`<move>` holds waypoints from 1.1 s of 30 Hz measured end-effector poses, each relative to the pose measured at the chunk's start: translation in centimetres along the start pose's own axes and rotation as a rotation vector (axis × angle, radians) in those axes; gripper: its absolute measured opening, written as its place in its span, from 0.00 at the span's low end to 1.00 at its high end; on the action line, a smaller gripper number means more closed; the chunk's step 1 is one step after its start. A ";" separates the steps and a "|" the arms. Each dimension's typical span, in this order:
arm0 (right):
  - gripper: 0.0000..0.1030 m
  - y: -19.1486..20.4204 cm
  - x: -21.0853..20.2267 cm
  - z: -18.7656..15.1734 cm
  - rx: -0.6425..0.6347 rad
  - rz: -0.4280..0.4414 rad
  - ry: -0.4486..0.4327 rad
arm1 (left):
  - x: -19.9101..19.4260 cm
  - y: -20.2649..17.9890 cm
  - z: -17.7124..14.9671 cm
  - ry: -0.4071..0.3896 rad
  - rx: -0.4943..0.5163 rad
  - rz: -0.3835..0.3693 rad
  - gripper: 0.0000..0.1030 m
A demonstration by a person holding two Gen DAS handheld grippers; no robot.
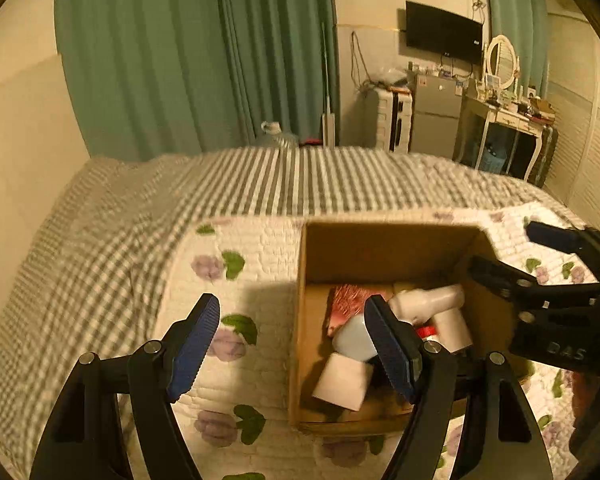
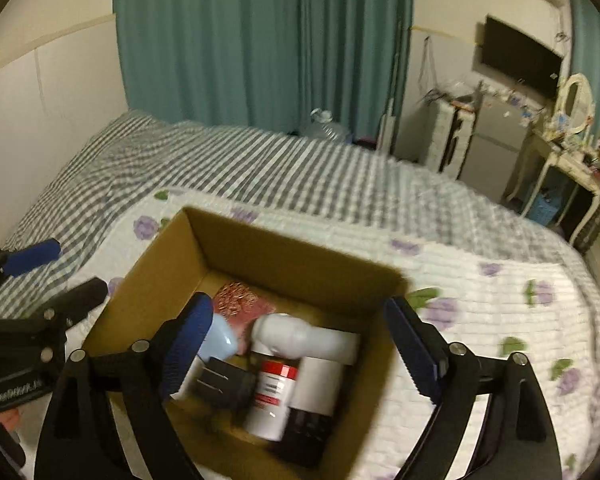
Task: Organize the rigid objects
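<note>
An open cardboard box [image 1: 312, 256] [image 2: 284, 256] stands on a floral quilt on the bed. Inside lie a white pipe elbow [image 2: 300, 336] [image 1: 428, 302], a red-capped white bottle [image 2: 270, 396], a pale blue bottle [image 2: 218, 338] [image 1: 354, 338], a red patterned packet [image 2: 240, 304] [image 1: 348, 300], a dark jar [image 2: 304, 428] and a white block [image 1: 342, 380]. My left gripper [image 1: 292, 344] is open and empty, astride the box's left wall. My right gripper [image 2: 300, 354] is open and empty above the box; it also shows in the left wrist view [image 1: 504, 252].
The floral quilt [image 1: 236, 280] [image 2: 480, 292] lies over a grey checked bedspread [image 1: 148, 200] [image 2: 260, 164]. Green curtains [image 1: 180, 52], a water jug [image 1: 276, 136], a fridge [image 1: 436, 116], a wall television [image 1: 444, 36] and a cluttered dressing table [image 1: 508, 116] stand beyond the bed.
</note>
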State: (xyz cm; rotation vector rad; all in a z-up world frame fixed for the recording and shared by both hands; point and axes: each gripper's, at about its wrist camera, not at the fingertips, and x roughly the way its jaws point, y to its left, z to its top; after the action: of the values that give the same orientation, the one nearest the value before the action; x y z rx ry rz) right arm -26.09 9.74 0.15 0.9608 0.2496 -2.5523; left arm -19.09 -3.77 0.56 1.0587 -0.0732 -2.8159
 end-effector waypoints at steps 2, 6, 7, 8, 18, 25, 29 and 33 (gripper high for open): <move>0.91 -0.5 -2.2 0.3 -0.003 -0.034 -0.034 | -2.0 -0.7 0.8 -0.031 0.002 -0.001 0.76; 0.95 -1.8 -8.0 0.6 0.017 -0.091 -0.122 | -6.1 -1.7 1.7 -0.099 -0.007 0.002 0.76; 0.97 -2.2 -8.9 0.7 0.021 -0.096 -0.137 | -7.2 -2.0 1.8 -0.115 -0.010 0.000 0.76; 1.00 -2.5 -10.5 0.7 0.026 -0.100 -0.156 | -8.4 -2.3 1.9 -0.137 -0.017 -0.002 0.76; 1.00 -3.4 -20.5 -1.9 0.087 -0.129 -0.284 | -16.3 -4.1 0.2 -0.329 -0.011 -0.012 0.77; 1.00 -3.3 -21.2 -6.4 0.162 -0.147 -0.345 | -16.6 -4.5 -4.3 -0.391 -0.015 -0.020 0.77; 1.00 -2.5 -19.3 -8.6 0.143 -0.153 -0.338 | -14.5 -3.8 -6.4 -0.340 -0.039 -0.015 0.77; 1.00 -1.5 -17.5 -9.6 0.106 -0.156 -0.307 | -12.7 -3.3 -7.3 -0.294 -0.048 -0.021 0.77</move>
State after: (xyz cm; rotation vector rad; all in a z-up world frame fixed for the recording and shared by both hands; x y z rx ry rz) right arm -9.02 19.30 4.62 0.5909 0.1039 -2.8350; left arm -5.20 1.29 3.04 0.6319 -0.0226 -2.9537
